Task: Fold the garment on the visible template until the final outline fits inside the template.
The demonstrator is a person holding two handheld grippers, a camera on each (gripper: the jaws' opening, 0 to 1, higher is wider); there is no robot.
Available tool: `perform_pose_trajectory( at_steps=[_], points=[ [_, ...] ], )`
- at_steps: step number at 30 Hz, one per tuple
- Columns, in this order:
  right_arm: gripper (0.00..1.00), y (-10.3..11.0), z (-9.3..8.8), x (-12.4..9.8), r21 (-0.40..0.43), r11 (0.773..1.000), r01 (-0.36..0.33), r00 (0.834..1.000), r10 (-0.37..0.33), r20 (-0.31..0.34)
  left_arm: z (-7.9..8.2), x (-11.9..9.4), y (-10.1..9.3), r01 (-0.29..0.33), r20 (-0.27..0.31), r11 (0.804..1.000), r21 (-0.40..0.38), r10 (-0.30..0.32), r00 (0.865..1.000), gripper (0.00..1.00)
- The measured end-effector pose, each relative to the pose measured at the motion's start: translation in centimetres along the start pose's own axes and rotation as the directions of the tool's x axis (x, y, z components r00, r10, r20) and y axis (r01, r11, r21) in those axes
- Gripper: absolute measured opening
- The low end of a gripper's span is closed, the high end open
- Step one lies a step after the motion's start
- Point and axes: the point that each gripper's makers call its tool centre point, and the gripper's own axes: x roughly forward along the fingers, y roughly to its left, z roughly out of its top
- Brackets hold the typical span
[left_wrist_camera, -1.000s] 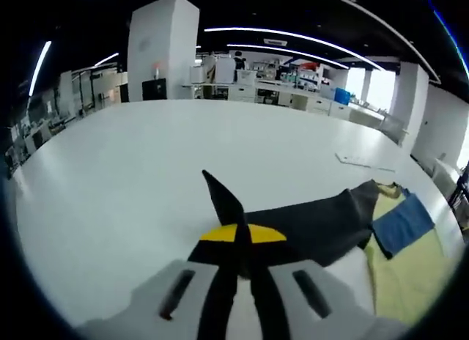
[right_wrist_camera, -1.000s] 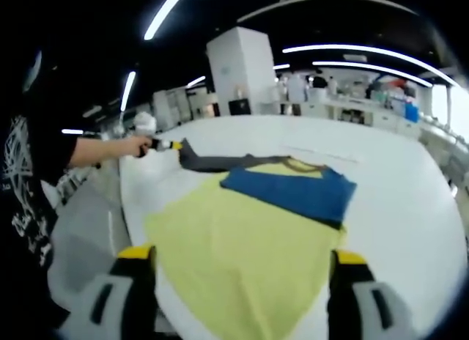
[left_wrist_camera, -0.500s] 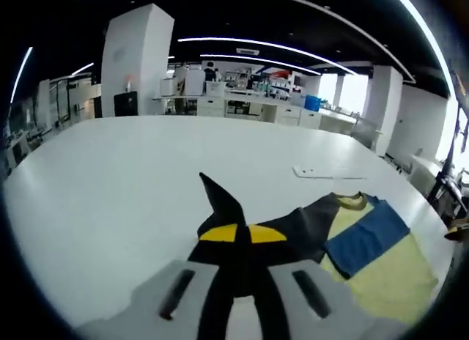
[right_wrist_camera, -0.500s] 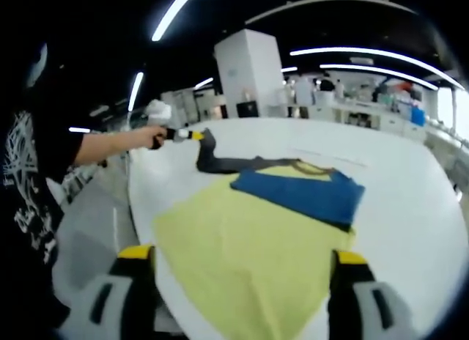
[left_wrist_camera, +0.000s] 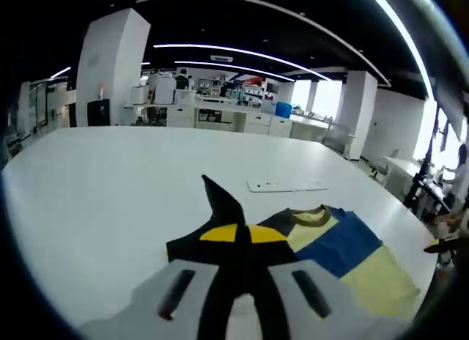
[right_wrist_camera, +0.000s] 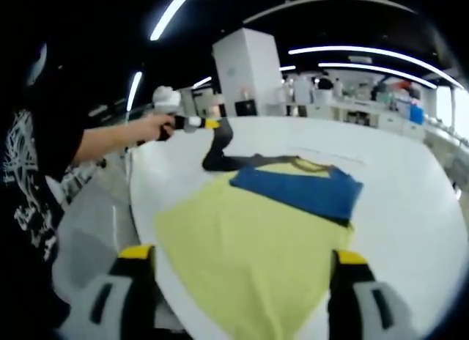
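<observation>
Sleeve up off the desk!
Left tongs (left_wrist_camera: 238, 234) pinch the dark sleeve (right_wrist_camera: 218, 151) of the yellow-and-blue shirt (right_wrist_camera: 249, 230) lying flat on the white desk (left_wrist_camera: 110, 179) — right tongs (right_wrist_camera: 238, 270) gape wide, holding nothing.

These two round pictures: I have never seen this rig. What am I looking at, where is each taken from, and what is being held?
No robot here: a person holds a two-jaw gripper in each hand, and a fisheye camera rides on each, looking along its jaws.

In the left gripper view, the left gripper has its jaws shut on the dark sleeve of a T-shirt, lifting it off the white table. The shirt is yellow with a blue band and a dark collar.

The right gripper view looks across the same shirt from the other side. The right gripper has its jaws wide apart, holding nothing. Further off, the person's hand carries the left gripper, the sleeve hanging from it.
</observation>
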Motion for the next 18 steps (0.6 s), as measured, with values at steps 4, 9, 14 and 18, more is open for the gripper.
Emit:
perform_pose_trajectory(
  at_steps=[4, 9, 14, 18],
  points=[
    [0.99, 0.1, 0.0, 0.0, 0.001, 1.0, -0.002, 1.0, 0.002, 0.0, 0.5, 0.7, -1.3, 0.028, 0.01, 1.0, -0.006, -0.028, 1.0, 0.0],
    [0.99, 0.0, -0.2, -0.1, 0.002, 1.0, 0.001, 1.0, -0.001, -0.004, 1.3, 1.9, -3.6, 0.063, 0.033, 0.997, -0.035, -0.062, 0.998, 0.0],
    [0.99, 0.1, -0.4, -0.2, 0.005, 1.0, 0.004, 1.0, -0.004, -0.007, 1.6, 2.7, -6.0, 0.099, 0.042, 0.994, -0.051, -0.097, 0.994, 0.0],
    [0.99, -0.1, -0.6, -0.4, 0.009, 1.0, 0.007, 1.0, -0.007, -0.01, 1.9, 3.3, -8.2, 0.139, 0.057, 0.99, -0.025, -0.138, 0.989, 0.0]
  ],
)
